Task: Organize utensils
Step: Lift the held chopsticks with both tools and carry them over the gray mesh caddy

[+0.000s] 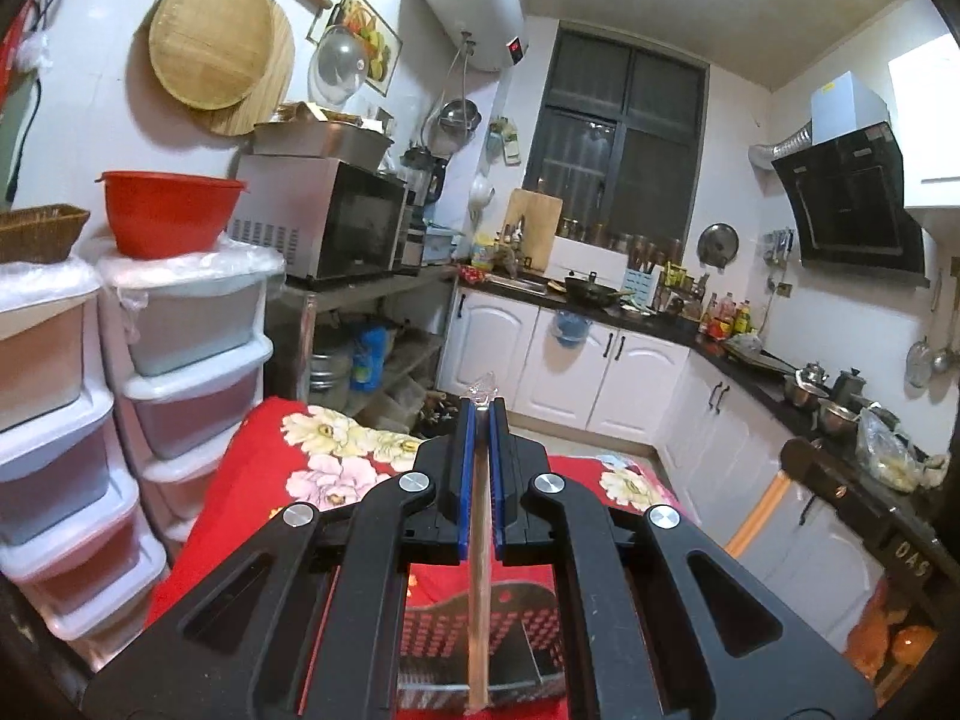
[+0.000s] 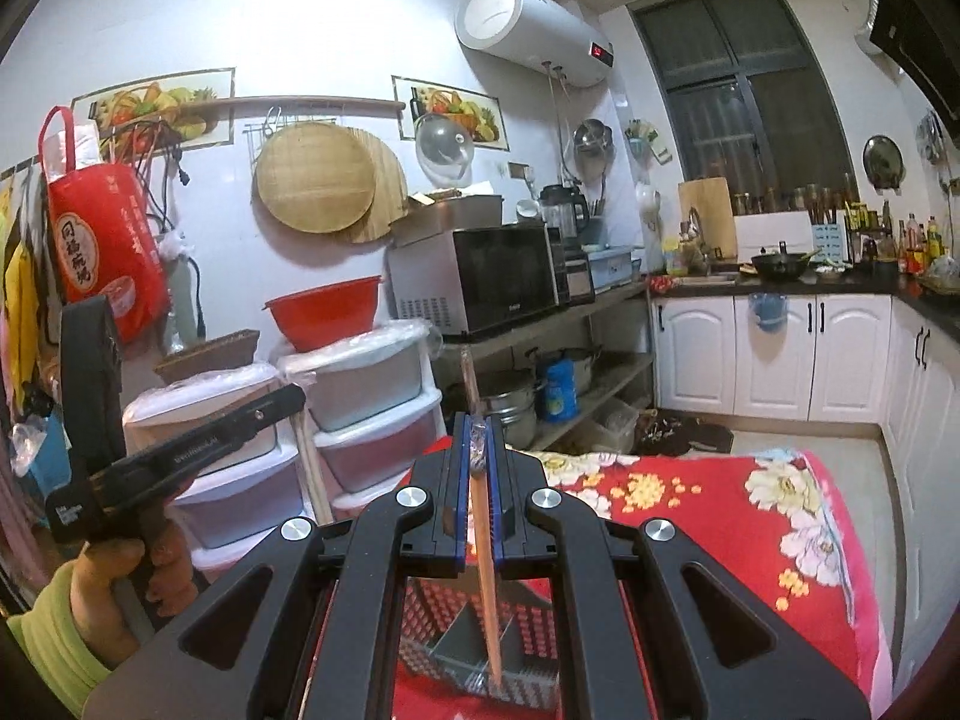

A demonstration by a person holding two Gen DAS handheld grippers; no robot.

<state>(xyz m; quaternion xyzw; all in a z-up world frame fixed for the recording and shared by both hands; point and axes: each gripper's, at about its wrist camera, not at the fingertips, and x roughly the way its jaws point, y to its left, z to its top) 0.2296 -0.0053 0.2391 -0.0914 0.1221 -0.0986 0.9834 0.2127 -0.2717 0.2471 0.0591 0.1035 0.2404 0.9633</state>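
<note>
My left gripper [image 1: 480, 405] is shut on a pale wooden chopstick [image 1: 478, 588] whose lower end hangs into a dark perforated utensil basket [image 1: 528, 630] on the red floral cloth. A bit of clear plastic [image 1: 483, 387] sticks out past the fingertips. My right gripper [image 2: 478, 420] is shut on a reddish-brown chopstick [image 2: 489, 588] that points down into the same perforated basket [image 2: 528, 654], near its divider. The left gripper's body [image 2: 180, 456], held in a hand, shows at the left of the right wrist view.
A table with a red floral cloth [image 2: 750, 516] lies below both grippers. Stacked plastic drawers [image 1: 198, 360] with a red bowl [image 1: 168, 213] stand to the left. A metal shelf with a microwave [image 1: 336, 222] and white cabinets [image 1: 600, 372] lie ahead.
</note>
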